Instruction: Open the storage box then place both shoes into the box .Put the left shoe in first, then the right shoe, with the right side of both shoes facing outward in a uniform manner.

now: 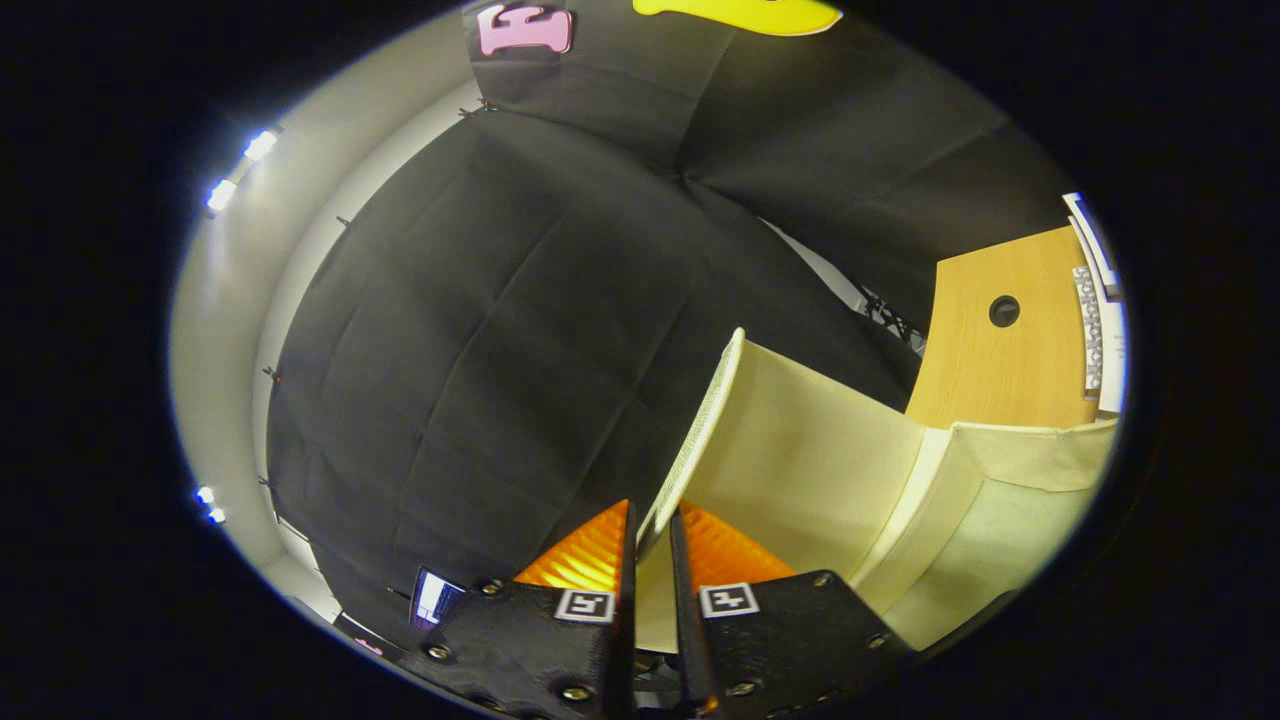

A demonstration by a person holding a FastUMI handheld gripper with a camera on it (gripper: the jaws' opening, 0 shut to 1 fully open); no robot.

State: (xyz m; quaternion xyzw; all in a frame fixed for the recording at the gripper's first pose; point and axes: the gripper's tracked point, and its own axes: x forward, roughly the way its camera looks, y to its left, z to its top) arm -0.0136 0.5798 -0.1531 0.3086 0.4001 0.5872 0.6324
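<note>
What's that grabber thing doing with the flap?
A person is using the hand-held gripper to open a cream storage box. Its two fingers are pinched on the edge of the box's lid, which is swung up and stands raised beside the box. Beyond the box is a wooden table, with the black cloth wall behind. No shoe has gone in yet, as far as this view tells.

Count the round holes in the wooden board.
1: a dark round hole in the wooden board, beyond the storage box lid the gripper pinches. Others may be hidden.
</note>
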